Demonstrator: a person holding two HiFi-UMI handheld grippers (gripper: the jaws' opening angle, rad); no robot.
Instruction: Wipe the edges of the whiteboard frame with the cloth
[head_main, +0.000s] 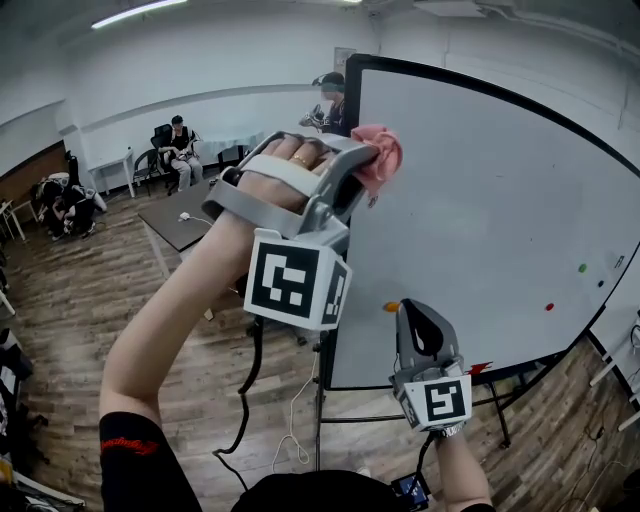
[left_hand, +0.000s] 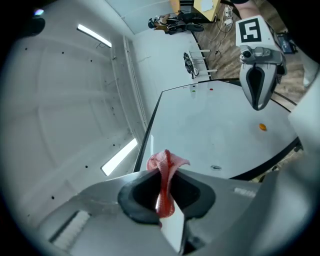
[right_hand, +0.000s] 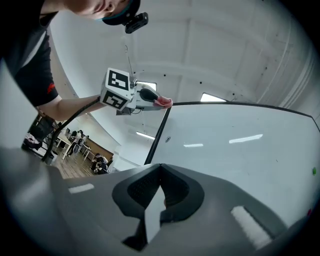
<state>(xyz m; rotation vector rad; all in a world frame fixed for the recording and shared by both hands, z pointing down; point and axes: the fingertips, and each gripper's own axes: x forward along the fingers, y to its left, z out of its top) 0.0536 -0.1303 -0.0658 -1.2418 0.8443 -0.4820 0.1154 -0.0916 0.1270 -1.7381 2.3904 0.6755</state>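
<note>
The whiteboard (head_main: 480, 230) has a thin black frame (head_main: 340, 260). My left gripper (head_main: 362, 160) is raised to the board's top left corner, shut on a pink cloth (head_main: 381, 157) that touches the frame there. In the left gripper view the cloth (left_hand: 167, 172) is pinched between the jaws and sticks out towards the frame's corner (left_hand: 150, 130). My right gripper (head_main: 420, 312) hangs lower, in front of the board's lower left part, shut with nothing in it. The right gripper view shows its jaws (right_hand: 159, 171) shut, and the left gripper (right_hand: 148, 97) with the cloth (right_hand: 164, 102) at the frame's (right_hand: 157, 134) top.
Orange (head_main: 391, 306), red (head_main: 548, 307) and green (head_main: 582, 268) magnets sit on the board. The board's stand (head_main: 500, 420) reaches the wooden floor. A dark table (head_main: 185, 220) stands behind at the left, seated people (head_main: 180, 148) are further back, and one person (head_main: 330, 100) is behind the board.
</note>
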